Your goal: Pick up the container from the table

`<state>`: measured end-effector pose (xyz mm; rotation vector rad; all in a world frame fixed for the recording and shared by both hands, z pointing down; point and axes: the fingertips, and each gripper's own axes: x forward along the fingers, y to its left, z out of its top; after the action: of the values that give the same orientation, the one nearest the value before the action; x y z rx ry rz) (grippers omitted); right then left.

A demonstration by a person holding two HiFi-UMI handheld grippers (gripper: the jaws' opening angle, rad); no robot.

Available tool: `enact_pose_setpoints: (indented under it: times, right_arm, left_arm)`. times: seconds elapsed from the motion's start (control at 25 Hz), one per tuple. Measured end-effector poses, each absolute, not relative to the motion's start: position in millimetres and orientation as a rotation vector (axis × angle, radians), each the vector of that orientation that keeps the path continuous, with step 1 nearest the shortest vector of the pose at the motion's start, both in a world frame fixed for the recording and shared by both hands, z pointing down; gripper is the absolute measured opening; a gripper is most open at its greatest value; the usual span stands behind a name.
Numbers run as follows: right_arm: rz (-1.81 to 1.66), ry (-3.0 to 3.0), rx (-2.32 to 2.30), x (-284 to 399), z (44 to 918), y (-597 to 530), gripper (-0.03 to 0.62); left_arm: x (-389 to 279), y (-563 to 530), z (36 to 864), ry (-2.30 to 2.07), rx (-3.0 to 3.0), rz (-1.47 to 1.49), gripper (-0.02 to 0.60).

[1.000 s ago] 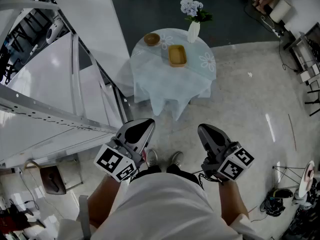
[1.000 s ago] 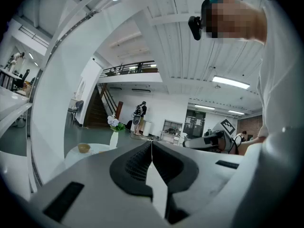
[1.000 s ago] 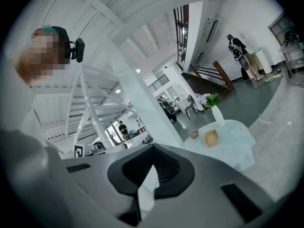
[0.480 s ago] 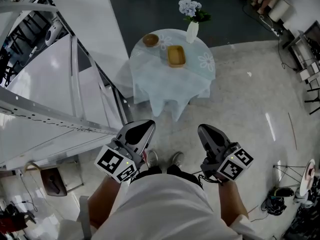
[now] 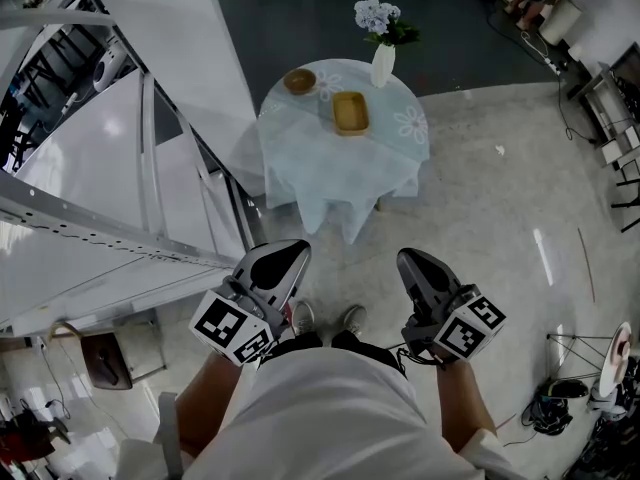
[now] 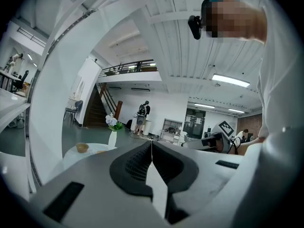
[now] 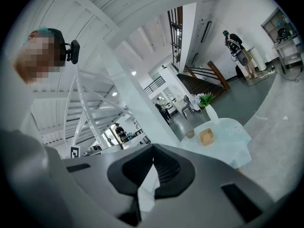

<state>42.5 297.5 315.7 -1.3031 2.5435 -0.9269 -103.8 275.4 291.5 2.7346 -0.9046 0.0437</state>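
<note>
One round table point(image 5: 340, 173) (white-draped) stands on a pale speckled floor point(image 5: 490, 228).

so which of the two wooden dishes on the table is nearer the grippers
The rectangular tray; the round bowl sits farther back and to the left.

Head view looks down; gripper views share the distant table point(image 5: 330, 153).

Container point(image 5: 350, 112) wood-look, matt; tablecloth point(image 5: 338, 173) thin cloth; floor point(image 5: 480, 218) glossy.
</note>
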Motion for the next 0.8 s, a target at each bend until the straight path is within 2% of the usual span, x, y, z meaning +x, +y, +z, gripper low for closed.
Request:
enact_pose_setpoints:
  times: [0.8]
  right_arm:
    - [-0.922,2.577,-1.24,97.0,324.6,302.1,0.021]
  left_arm:
    - [-56.4,292.3,294.1,-0.995,2.726,0.057,0.021]
